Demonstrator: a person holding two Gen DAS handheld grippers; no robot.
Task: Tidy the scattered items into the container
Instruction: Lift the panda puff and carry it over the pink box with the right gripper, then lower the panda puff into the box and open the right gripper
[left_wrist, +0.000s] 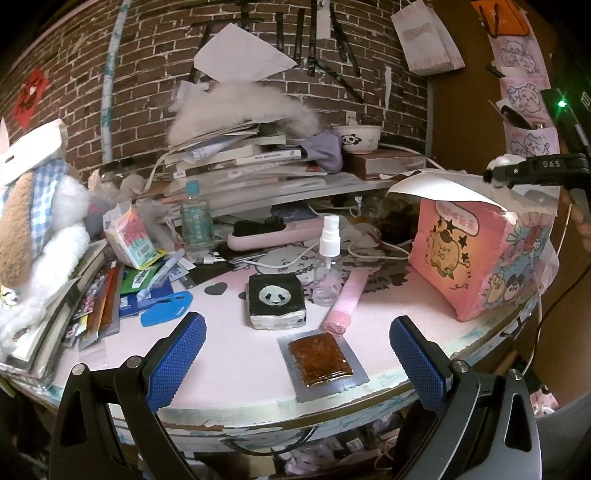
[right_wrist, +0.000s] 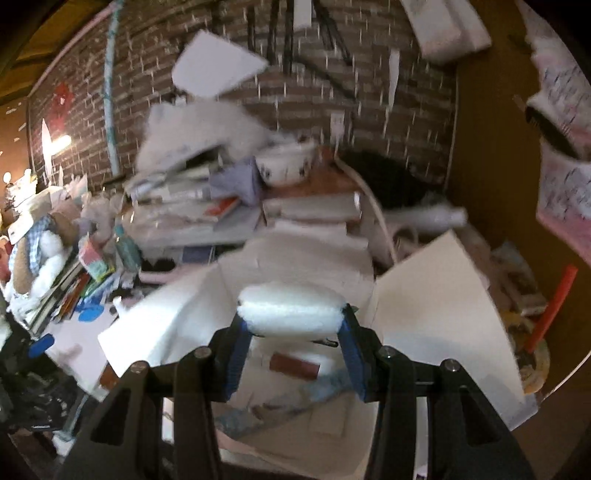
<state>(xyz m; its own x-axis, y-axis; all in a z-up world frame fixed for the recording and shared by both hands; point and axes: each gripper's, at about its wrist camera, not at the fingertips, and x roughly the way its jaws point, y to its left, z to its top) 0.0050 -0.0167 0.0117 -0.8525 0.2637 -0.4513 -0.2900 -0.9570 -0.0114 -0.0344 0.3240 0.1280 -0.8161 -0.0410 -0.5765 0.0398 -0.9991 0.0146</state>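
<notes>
My right gripper (right_wrist: 291, 314) is shut on a white puffy packet (right_wrist: 290, 308) and holds it over the open mouth of the pink cartoon paper bag (right_wrist: 439, 314); a brown tube (right_wrist: 293, 365) lies inside. In the left wrist view that pink bag (left_wrist: 476, 258) stands at the table's right, with the right gripper (left_wrist: 496, 173) above its rim, the white packet at its tip. My left gripper (left_wrist: 299, 354) hangs open near the table's front edge. Ahead of it lie a brown sauce sachet (left_wrist: 319, 360), a panda tissue pack (left_wrist: 277, 301), a pink roll (left_wrist: 345, 301) and a clear spray bottle (left_wrist: 328, 266).
A plush toy (left_wrist: 37, 236) and stacked books (left_wrist: 236, 162) crowd the left and back. A pink brush (left_wrist: 273, 229), a panda bowl (left_wrist: 360, 138), a blue tag (left_wrist: 166, 312) and cables lie around. The brick wall (left_wrist: 147, 74) stands behind. The round pink table (left_wrist: 236, 354) drops off at the front.
</notes>
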